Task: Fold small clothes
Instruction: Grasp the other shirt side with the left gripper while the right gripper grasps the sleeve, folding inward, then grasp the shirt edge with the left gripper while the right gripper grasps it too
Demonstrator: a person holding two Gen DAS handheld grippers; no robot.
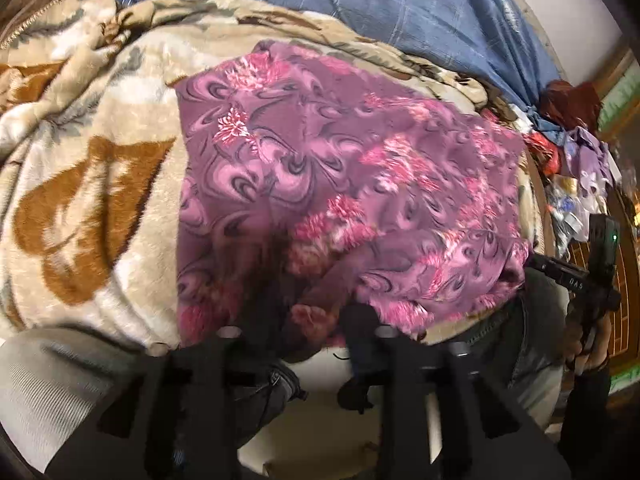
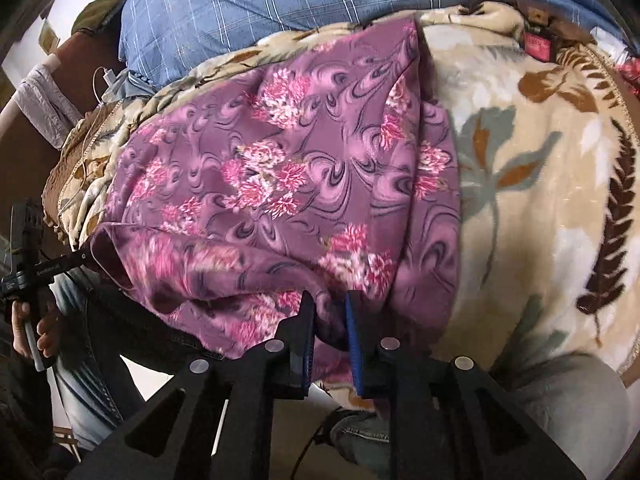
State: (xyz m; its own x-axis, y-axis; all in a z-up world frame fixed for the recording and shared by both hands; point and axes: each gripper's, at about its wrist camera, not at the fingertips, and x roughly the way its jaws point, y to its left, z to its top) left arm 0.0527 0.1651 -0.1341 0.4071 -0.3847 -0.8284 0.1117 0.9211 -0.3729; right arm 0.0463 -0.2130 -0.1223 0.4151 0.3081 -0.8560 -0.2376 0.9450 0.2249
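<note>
The purple flowery cloth lies spread on the fluffy tan blanket on the bed, with its near edge hanging a little over the side. It looks folded over once already, because in the right wrist view the cloth has a straight doubled edge running down its right side. So some of the folding seems done, but the piece is still wide and a bit bumpy near the front, and I think it needs at least one more fold and some smoothing. The right gripper sits at the near edge of the cloth. Its two fingers, with their blue pads, stand a little apart, and a bit of the cloth's edge sits in the gap, but the pads do not seem to squeeze it. The left gripper is at the other end of the near edge. Its fingers are dark and blurry here, so it is hard to be sure, but they look apart and not pinching the cloth. Behind the blanket is a blue striped pillow. A pile of other clothes waits off to the side.
</note>
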